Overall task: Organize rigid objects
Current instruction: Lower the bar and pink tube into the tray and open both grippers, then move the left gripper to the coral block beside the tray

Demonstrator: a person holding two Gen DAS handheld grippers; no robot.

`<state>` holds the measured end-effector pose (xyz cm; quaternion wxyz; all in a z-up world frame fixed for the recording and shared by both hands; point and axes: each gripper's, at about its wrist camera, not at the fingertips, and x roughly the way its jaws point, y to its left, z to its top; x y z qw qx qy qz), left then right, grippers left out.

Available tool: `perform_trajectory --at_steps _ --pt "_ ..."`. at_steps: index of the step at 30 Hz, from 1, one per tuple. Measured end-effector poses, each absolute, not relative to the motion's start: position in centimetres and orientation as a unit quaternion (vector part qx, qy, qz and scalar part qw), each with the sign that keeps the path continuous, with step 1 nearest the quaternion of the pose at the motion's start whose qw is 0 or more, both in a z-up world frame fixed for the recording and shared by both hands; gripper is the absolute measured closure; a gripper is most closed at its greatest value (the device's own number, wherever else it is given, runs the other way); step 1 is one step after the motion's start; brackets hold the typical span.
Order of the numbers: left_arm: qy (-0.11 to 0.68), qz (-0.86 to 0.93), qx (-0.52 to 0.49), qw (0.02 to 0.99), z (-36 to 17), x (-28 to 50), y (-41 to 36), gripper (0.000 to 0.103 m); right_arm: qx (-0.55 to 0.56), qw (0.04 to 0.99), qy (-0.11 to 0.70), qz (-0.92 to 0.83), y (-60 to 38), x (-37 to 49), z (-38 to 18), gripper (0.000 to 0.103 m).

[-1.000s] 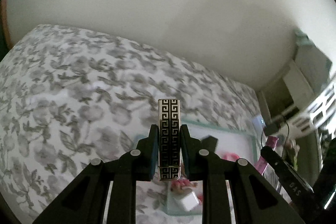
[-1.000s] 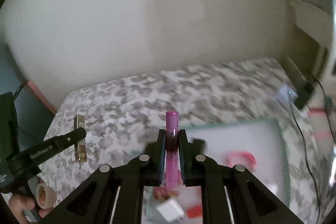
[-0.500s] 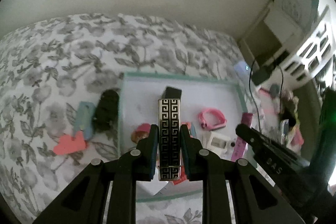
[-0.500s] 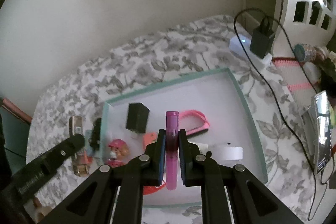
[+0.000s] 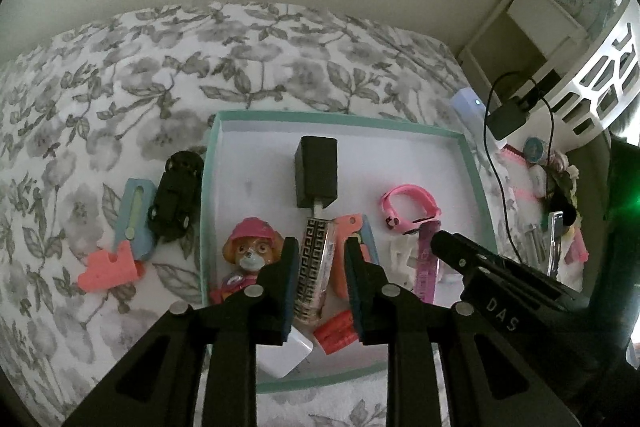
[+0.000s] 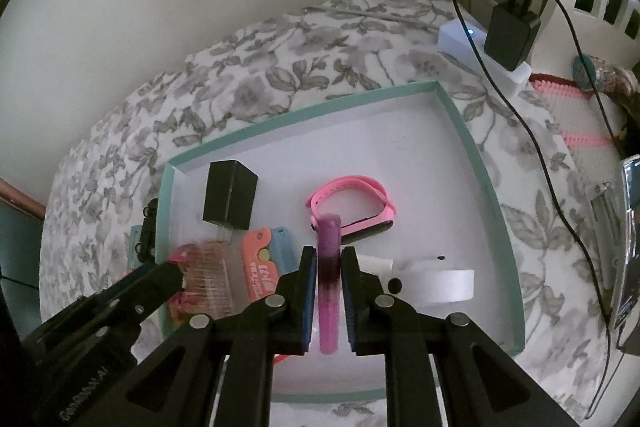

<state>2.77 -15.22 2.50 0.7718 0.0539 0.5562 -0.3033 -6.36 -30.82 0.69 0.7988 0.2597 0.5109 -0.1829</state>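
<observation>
A teal-rimmed white tray (image 5: 336,121) lies on the flowered bedspread. My left gripper (image 5: 321,245) hangs low over its near left part and its jaws are opening. The gold bottle with the black key pattern (image 5: 314,267) leans between the pads, with a gap showing on its right side. My right gripper (image 6: 328,251) is over the tray's middle. Its jaws are starting to part, with the pads still against a pink tube (image 6: 329,239) that stands upright between them. The left gripper (image 6: 168,273) shows at the left of the right wrist view.
In the tray lie a black block (image 5: 316,171), a pink watch band (image 5: 408,203), a pup figure (image 5: 250,251), coral and blue cases and white pieces (image 6: 440,283). A black toy car (image 5: 176,195) and coral pieces (image 5: 106,267) lie left of it. A plugged-in power strip (image 6: 508,35) is at the right.
Both grippers have come down from above the bed to just over the tray. The left jaws have widened and the patterned bottle now leans loose between them.
</observation>
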Motion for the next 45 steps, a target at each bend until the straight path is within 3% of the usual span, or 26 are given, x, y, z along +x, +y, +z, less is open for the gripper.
perform_trajectory --at_steps 7,8,12,14,16,17,18,25,27,29,38,45 --pt "0.548 -0.293 0.054 0.782 3.3 3.0 -14.7 0.061 0.253 0.798 0.514 -0.188 -30.7 -6.4 1.0 0.086" --pt "0.545 -0.287 0.054 0.786 3.5 3.2 -14.5 0.055 0.252 0.798 0.514 -0.189 -30.7 -6.3 1.1 0.084" --pt "0.541 -0.256 0.051 0.800 3.8 4.1 -13.3 0.046 0.236 0.801 0.515 -0.194 -30.3 -6.2 1.3 0.059" --pt "0.540 -0.240 0.053 0.805 3.8 4.5 -12.7 0.046 0.229 0.802 0.516 -0.194 -30.2 -6.1 1.4 0.052" --pt "0.539 -0.221 0.057 0.811 3.7 5.1 -12.0 0.039 0.222 0.804 0.516 -0.195 -30.0 -6.0 1.4 0.040" --pt "0.539 -0.214 0.057 0.813 3.7 5.3 -11.7 0.030 0.219 0.805 0.515 -0.195 -29.9 -6.0 1.4 0.036" --pt "0.538 -0.207 0.055 0.816 3.6 5.5 -11.3 0.024 0.216 0.806 0.515 -0.195 -29.9 -5.9 1.4 0.035" --pt "0.529 -0.169 0.043 0.830 3.7 7.1 -9.1 0.018 0.202 0.811 0.513 -0.196 -29.6 -5.7 1.3 0.016" --pt "0.533 -0.163 0.032 0.830 3.6 7.7 -8.3 0.005 0.201 0.813 0.510 -0.195 -29.5 -5.7 1.3 0.007" --pt "0.534 -0.157 0.014 0.831 3.5 8.3 -7.2 0.004 0.211 0.816 0.504 -0.189 -29.5 -5.8 1.4 0.000" --pt "0.565 -0.084 -0.056 0.819 2.3 11.6 0.2 0.004 0.203 0.823 0.507 -0.153 -27.0 -4.3 1.1 0.000" --pt "0.626 -0.069 -0.036 0.776 -1.5 12.0 1.3 0.004 0.184 0.821 0.528 -0.115 -24.2 -2.3 0.1 0.000"
